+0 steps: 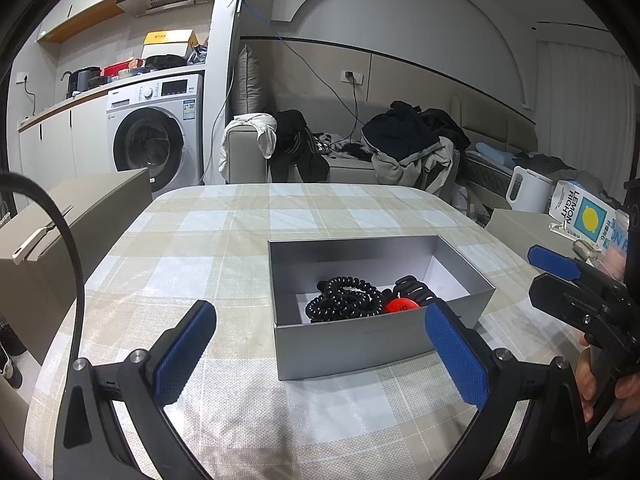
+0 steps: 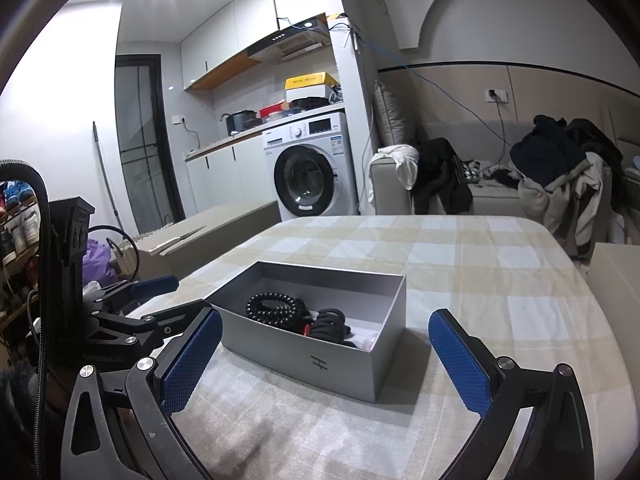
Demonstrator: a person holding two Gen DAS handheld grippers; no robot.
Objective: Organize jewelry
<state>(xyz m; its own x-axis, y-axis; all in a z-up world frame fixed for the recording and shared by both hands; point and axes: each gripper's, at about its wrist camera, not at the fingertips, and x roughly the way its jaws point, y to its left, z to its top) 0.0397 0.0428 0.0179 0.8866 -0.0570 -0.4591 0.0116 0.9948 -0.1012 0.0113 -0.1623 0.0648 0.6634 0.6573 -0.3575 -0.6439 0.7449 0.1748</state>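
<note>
An open grey box (image 1: pixel 352 344) stands on the checked tablecloth (image 1: pixel 224 240). Inside lie black coiled bands (image 1: pixel 344 300), a black claw clip (image 1: pixel 416 286) and a red-orange round piece (image 1: pixel 402 305). The box also shows in the right wrist view (image 2: pixel 320 364), holding a black bead bracelet (image 2: pixel 276 306) and dark coils (image 2: pixel 332 326). My left gripper (image 1: pixel 320 348) is open and empty, just in front of the box. My right gripper (image 2: pixel 326 360) is open and empty, at the box's near corner. The right gripper also shows in the left wrist view (image 1: pixel 560 264).
A cardboard box (image 1: pixel 60 236) stands left of the table. A white kettle (image 1: pixel 528 190) and a lemon-print carton (image 1: pixel 580 216) are on a side surface to the right. A sofa with piled clothes (image 1: pixel 408 148) and a washing machine (image 1: pixel 154 136) stand behind.
</note>
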